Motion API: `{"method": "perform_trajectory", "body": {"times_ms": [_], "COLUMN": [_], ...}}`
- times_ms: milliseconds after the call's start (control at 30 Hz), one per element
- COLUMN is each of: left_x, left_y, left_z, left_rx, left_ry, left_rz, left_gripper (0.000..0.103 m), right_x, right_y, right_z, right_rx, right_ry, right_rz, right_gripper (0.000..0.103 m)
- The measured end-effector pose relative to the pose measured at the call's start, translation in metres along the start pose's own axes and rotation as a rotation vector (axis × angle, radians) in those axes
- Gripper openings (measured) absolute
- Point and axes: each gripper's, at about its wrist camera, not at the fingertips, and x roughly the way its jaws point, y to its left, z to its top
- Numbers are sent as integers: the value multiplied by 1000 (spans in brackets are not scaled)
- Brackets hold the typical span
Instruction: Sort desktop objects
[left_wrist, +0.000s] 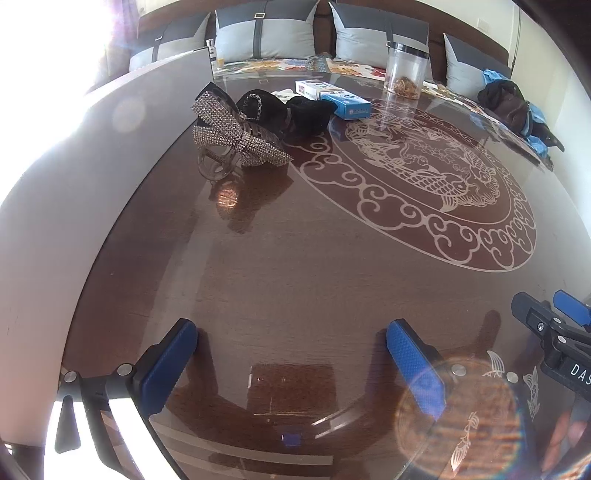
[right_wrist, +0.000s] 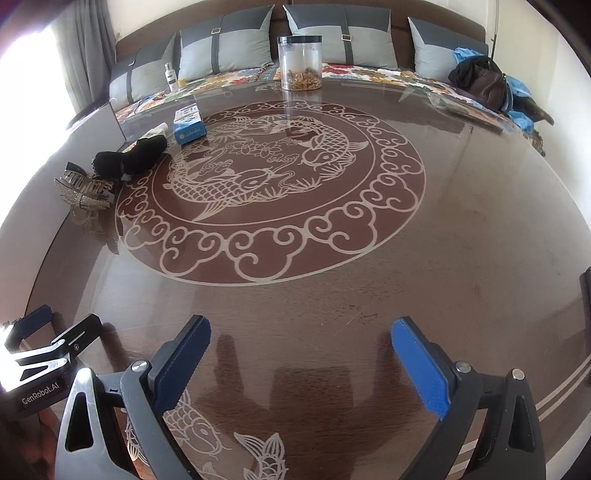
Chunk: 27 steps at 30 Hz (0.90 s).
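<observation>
Looking down from the left wrist: a glossy brown table (left_wrist: 295, 277) with a pale fish medallion (left_wrist: 417, 177) on the right.
Left gripper (left_wrist: 291, 354): blue-padded tongs stand wide apart at the near edge, nothing between them, only bare tabletop.
Rhinestone bow hair claw (left_wrist: 240, 136): far left on the table, its clear claw teeth resting on the surface.
Black fabric item (left_wrist: 291, 110): just behind the bow clip, touching or nearly so.
Blue-and-white boxes (left_wrist: 334, 96): two, side by side, beyond the black item.
Clear jar (left_wrist: 406, 70): far edge, upright, brownish contents at its bottom.
Right gripper, seen from here: partly visible at the near right edge.

Right wrist view: same table, medallion centred.
Right gripper (right_wrist: 301, 365): tongs spread wide, empty, over bare tabletop near the fish decals (right_wrist: 221, 443).
Hair claw, black item, boxes: lined up along the left side, well apart from both grippers.
Jar: far centre, in front of the grey cushions (right_wrist: 225, 51).
Dark bag with blue cloth (right_wrist: 487, 88): far right on the sofa.
</observation>
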Motion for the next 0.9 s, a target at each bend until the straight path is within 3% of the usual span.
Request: {"method": "perform_trajectory", "body": {"times_ms": [900], "left_x": [0], "left_y": [0], "left_z": [-1], "left_rx": [21], "left_ry": [-26], "left_rz": [-14], "left_gripper": [103], "right_x": [8], "right_y": [6], "right_z": [-5], "right_rx": [-30], "right_ry": [-14], "right_rz": [-41], "right_gripper": [103]}}
